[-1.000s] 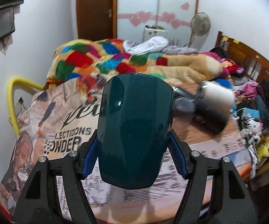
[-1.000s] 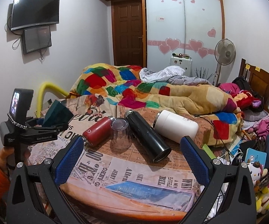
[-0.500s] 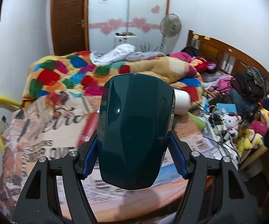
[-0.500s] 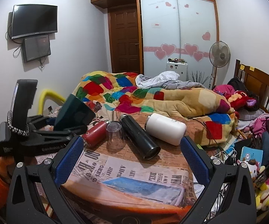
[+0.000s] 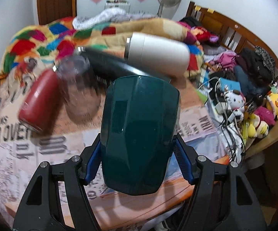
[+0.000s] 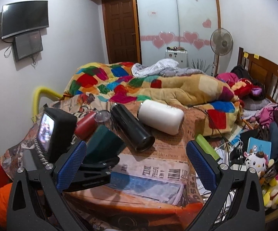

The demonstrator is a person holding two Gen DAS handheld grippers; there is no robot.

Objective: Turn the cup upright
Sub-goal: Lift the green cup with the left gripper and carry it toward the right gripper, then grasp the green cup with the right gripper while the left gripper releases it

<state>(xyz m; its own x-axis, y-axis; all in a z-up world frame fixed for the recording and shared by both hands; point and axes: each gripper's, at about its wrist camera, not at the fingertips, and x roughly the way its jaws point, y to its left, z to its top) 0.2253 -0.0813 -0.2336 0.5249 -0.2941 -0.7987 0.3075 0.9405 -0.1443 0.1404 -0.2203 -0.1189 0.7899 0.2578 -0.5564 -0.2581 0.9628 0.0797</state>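
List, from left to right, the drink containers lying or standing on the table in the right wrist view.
Red bottle → clear glass → black flask → white flask. The green cup, held in the left gripper, overlaps the red bottle and glass, so I leave it out.

Newspaper-covered bench (image 6: 164, 173) carried a red bottle (image 6: 85, 125), a clear glass (image 6: 103, 116), a black flask (image 6: 133, 129) and a white flask (image 6: 161, 116), all three bottles on their sides. Patchwork blanket (image 6: 139, 84) heaped on bed behind. Standing fan (image 6: 221, 43) by wardrobe (image 6: 175, 15); wall television (image 6: 25, 18) at left.
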